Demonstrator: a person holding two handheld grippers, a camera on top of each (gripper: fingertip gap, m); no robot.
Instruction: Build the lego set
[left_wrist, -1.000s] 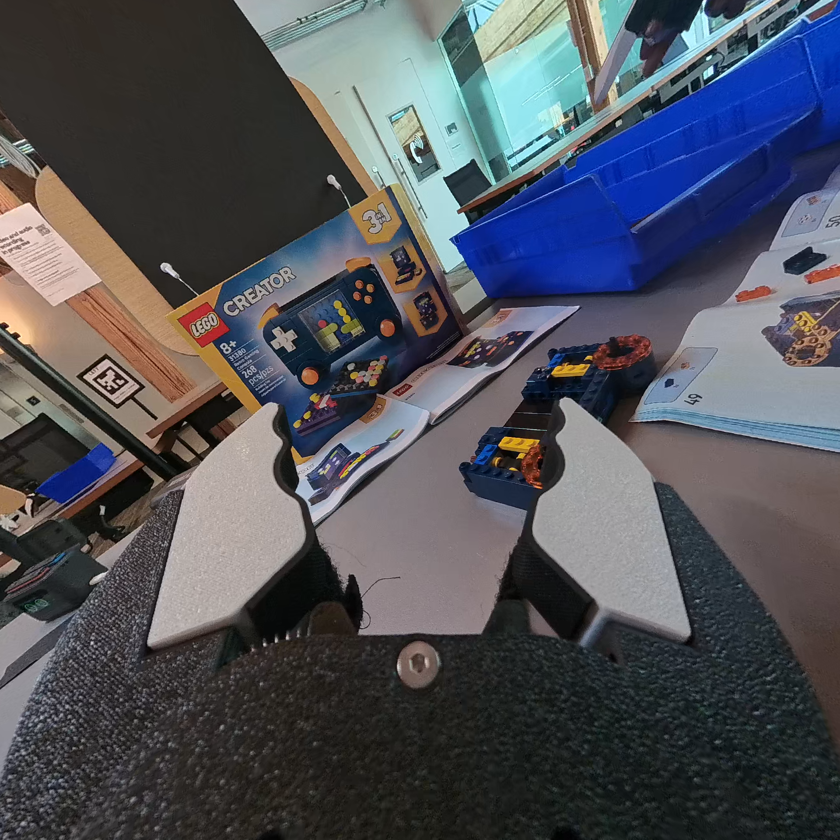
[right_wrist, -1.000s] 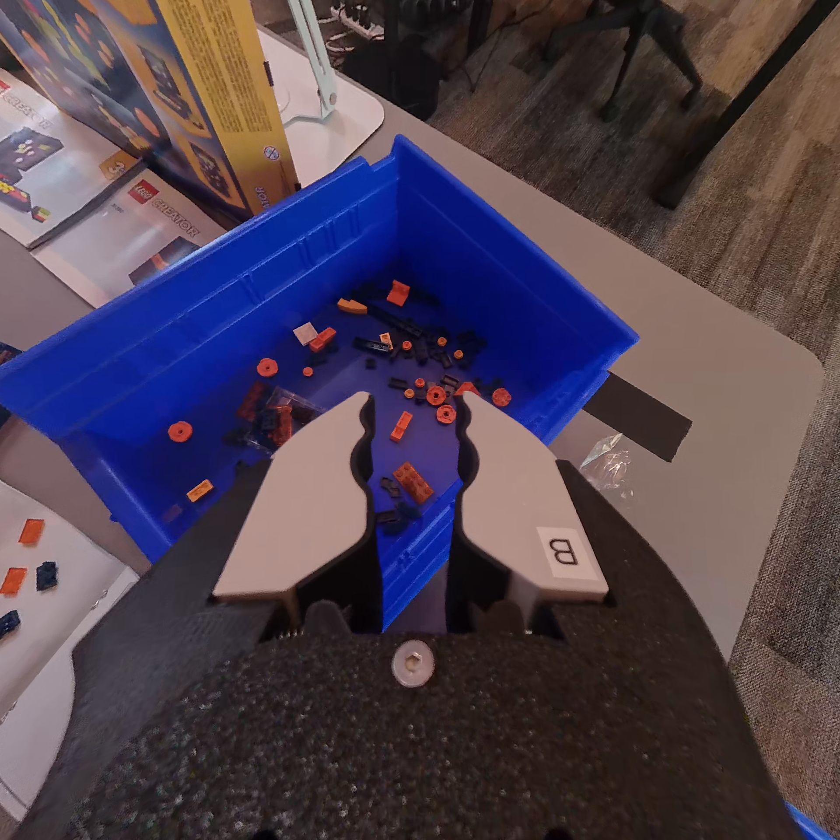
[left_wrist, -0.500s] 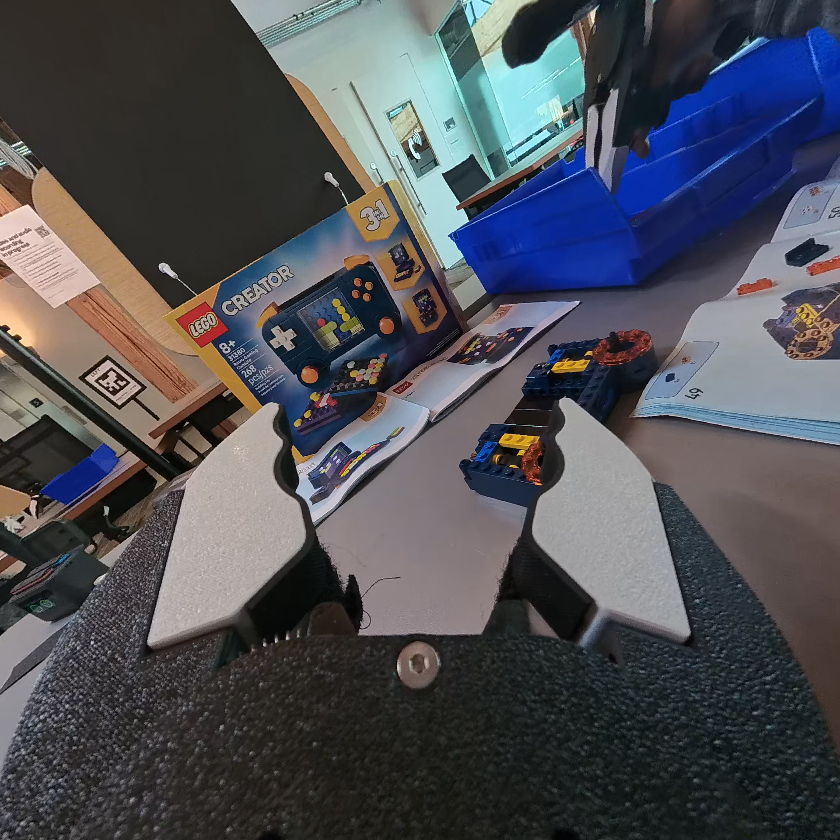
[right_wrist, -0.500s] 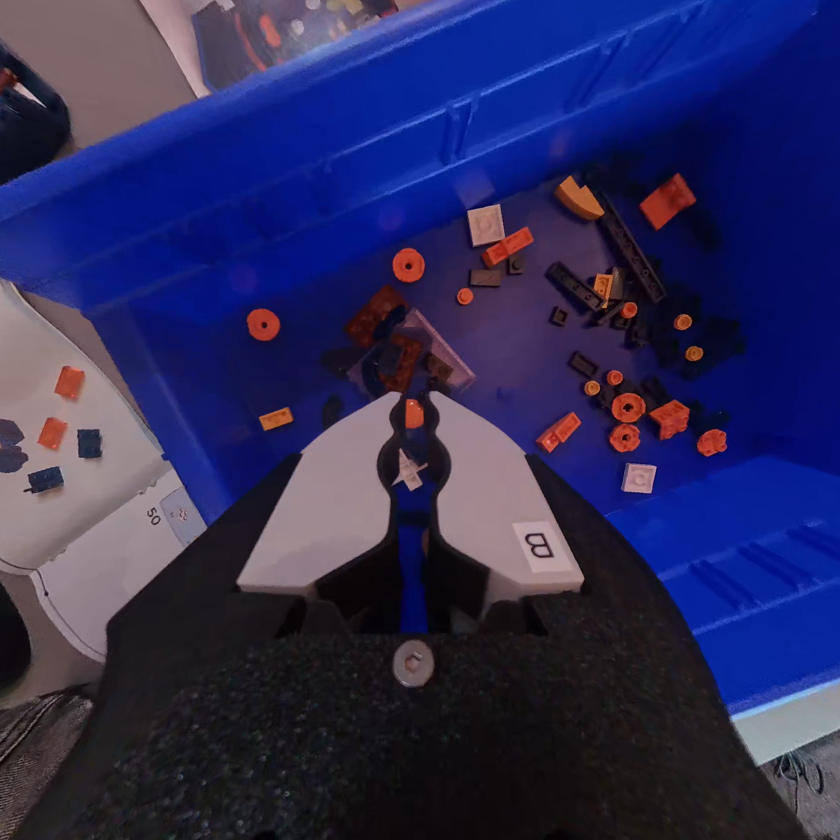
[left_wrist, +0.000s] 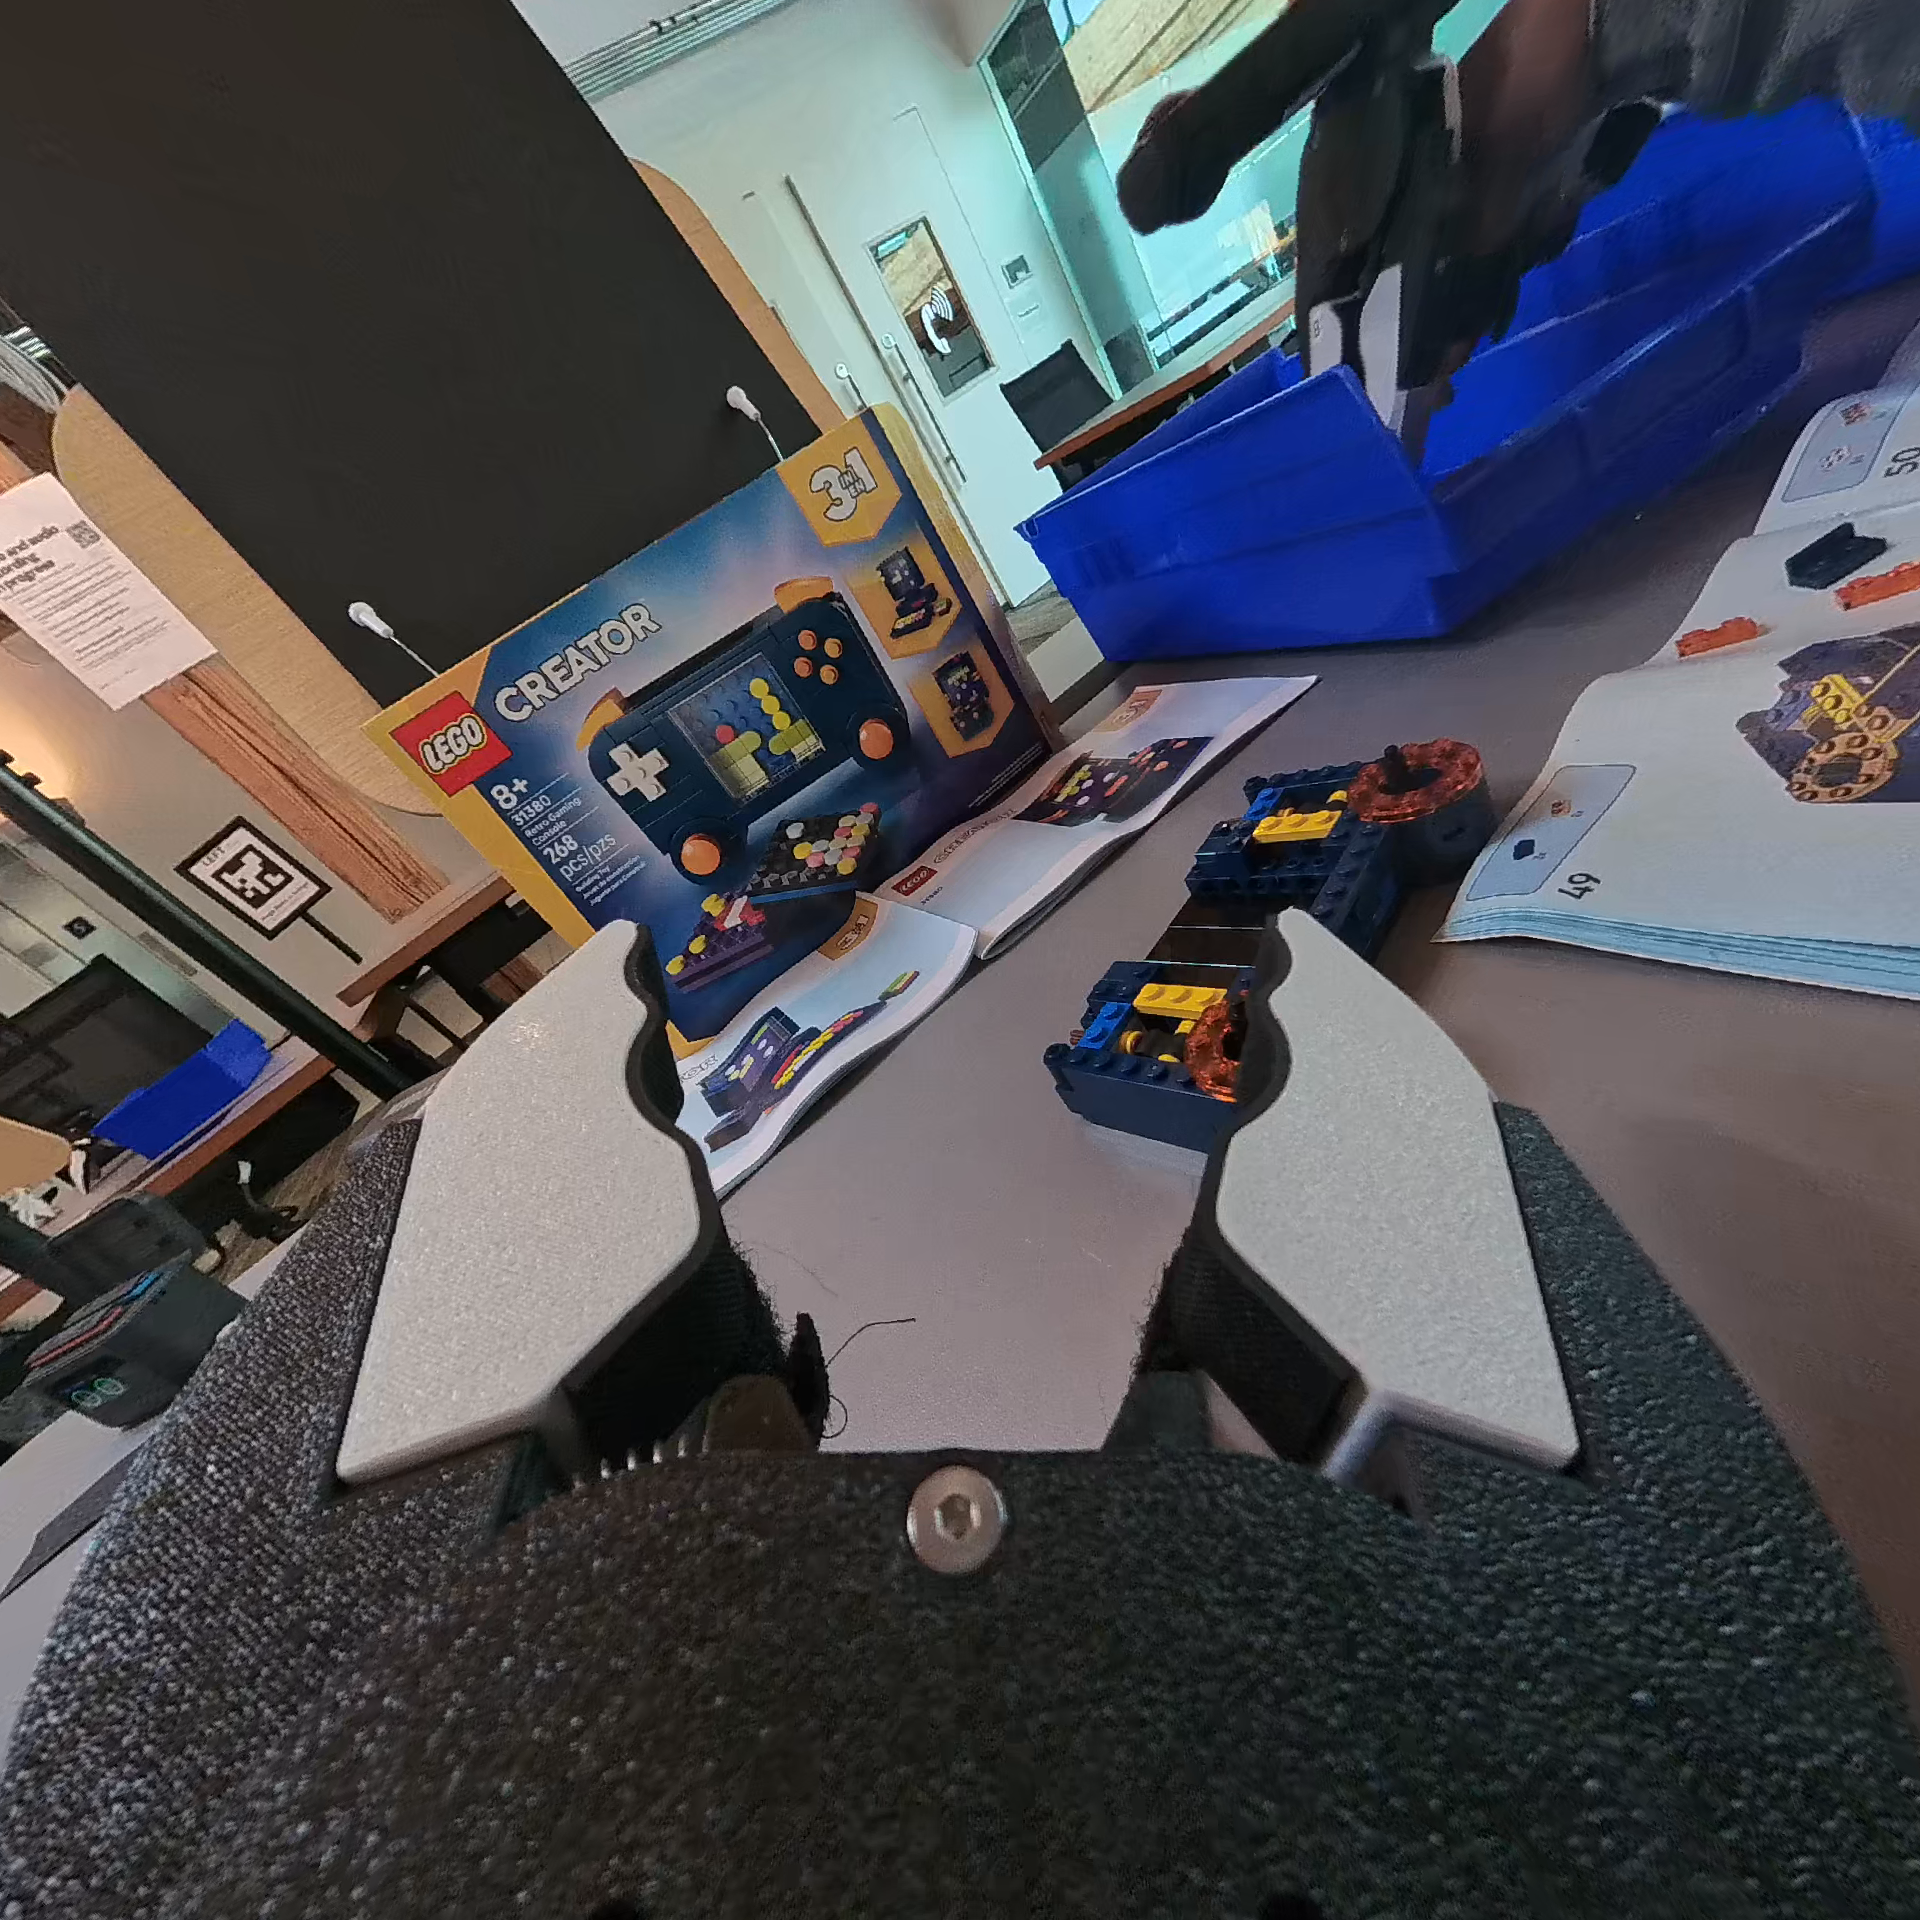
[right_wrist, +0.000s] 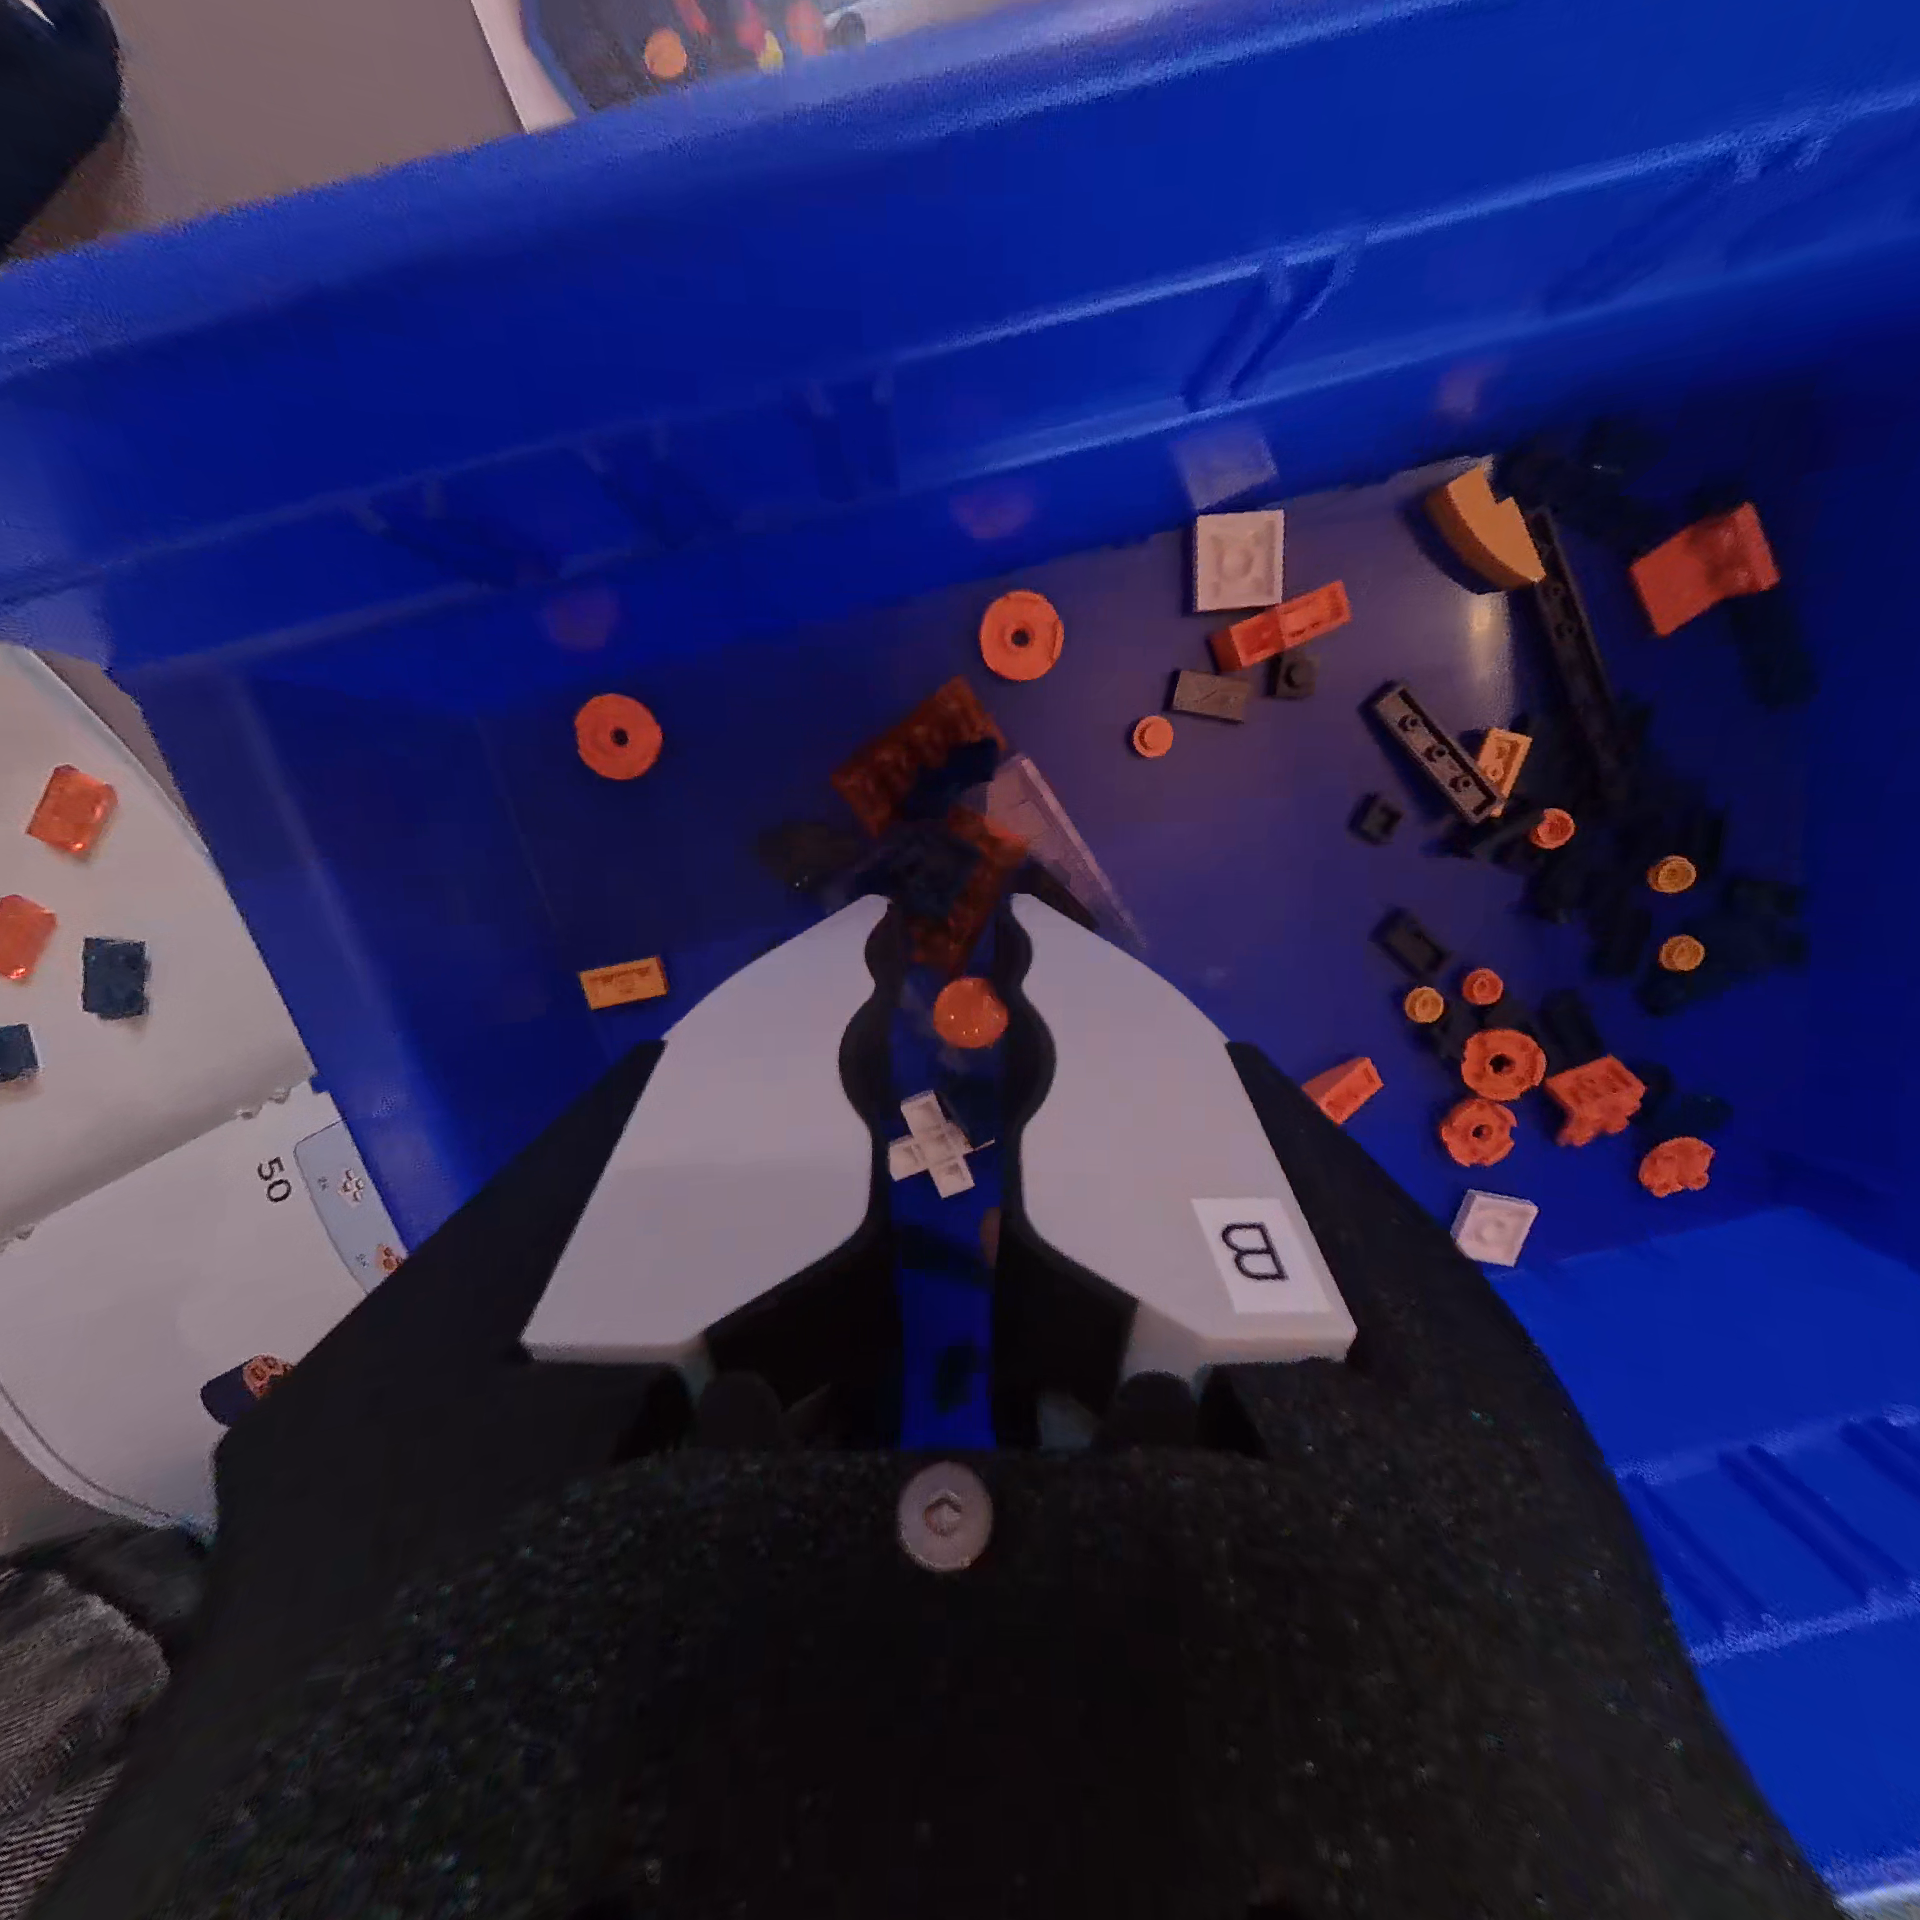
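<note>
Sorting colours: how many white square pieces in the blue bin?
2 white squares in the bin: one by its far wall, one near right. More may hide under the right gripper.

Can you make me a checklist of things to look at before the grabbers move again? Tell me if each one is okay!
1. Left gripper wide open, nothing between its fingers: ok.
2. Half-built brick model sits flat on the table, close to that gripper's right finger: ok.
3. Right gripper is down inside the blue bin: ok.
4. Its fingers are nearly together at a clump of orange and dark pieces; whether they pinch it: cannot tell, the picture is blurry.
5. Open booklet lies flat beside the model: ok.
</note>
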